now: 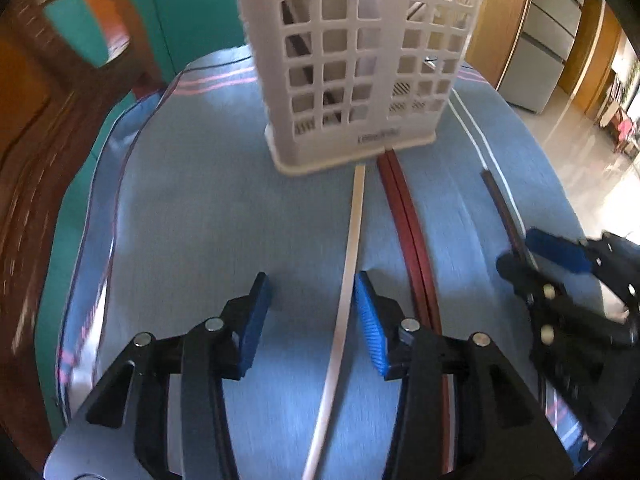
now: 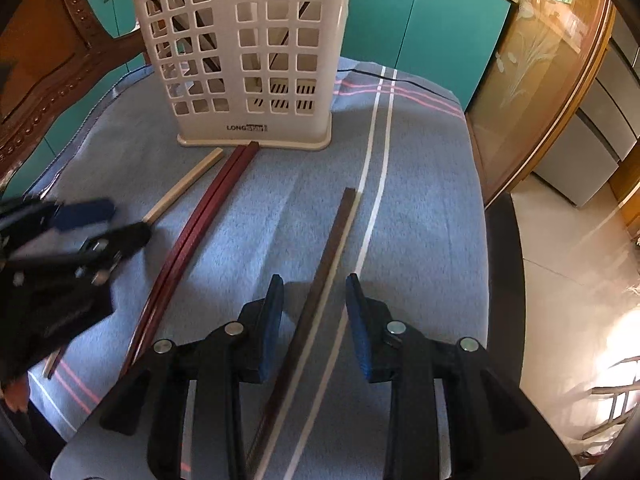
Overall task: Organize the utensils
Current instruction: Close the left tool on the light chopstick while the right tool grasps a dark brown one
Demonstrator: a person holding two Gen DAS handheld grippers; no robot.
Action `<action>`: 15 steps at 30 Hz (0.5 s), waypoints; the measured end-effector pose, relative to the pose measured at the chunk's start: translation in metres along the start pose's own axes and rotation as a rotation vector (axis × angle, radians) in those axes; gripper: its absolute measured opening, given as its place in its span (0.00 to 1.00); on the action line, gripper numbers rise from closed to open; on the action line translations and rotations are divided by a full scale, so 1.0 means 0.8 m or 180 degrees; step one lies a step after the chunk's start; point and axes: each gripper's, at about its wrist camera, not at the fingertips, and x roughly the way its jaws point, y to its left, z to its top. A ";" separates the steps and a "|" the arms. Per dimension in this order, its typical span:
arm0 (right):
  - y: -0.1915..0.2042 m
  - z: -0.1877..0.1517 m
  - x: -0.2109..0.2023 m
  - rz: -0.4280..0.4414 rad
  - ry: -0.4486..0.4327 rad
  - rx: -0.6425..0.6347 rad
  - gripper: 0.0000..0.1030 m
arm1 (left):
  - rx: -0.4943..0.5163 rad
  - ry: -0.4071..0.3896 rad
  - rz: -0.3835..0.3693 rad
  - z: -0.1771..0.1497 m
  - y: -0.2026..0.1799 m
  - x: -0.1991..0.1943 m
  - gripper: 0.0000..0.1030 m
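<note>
Left tool (image 1: 310, 320) straddles the cream chopstick (image 1: 352, 240), jaws parted, nothing gripped; its long axis runs straight ahead to the white holder (image 1: 352, 80); right tool (image 2: 314, 324), likewise parted, brackets the dark chopstick (image 2: 320, 280) on the bench (image 2: 420, 200).

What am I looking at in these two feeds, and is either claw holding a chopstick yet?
Each picture comes from a camera on a hand-held two-finger gripper, looking along its fingers. One view is from the left gripper: its jaws stand open around a cream chopstick without pinching it. The other is from the right gripper: open too, straddling a dark brown chopstick. Nothing is held yet. Each gripper also shows, blurred, at the edge of the other's view. On the blue striped cloth a red chopstick pair lies between those two. Behind stands a white slotted utensil holder; some sticks seem to stand inside, but I cannot make them out clearly.
</note>
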 end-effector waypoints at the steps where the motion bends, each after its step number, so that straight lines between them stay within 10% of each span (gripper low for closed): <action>1: 0.000 0.002 0.002 -0.0008 -0.0006 0.0016 0.31 | 0.0051 -0.0005 0.0023 0.008 -0.003 0.004 0.45; 6: -0.004 0.009 0.006 -0.0008 -0.0021 0.0097 0.31 | 0.0176 -0.0065 -0.0031 0.027 -0.011 0.015 0.45; 15: 0.002 0.018 0.012 0.0156 0.0014 -0.0004 0.12 | 0.0063 0.0068 -0.0355 0.020 0.002 0.008 0.07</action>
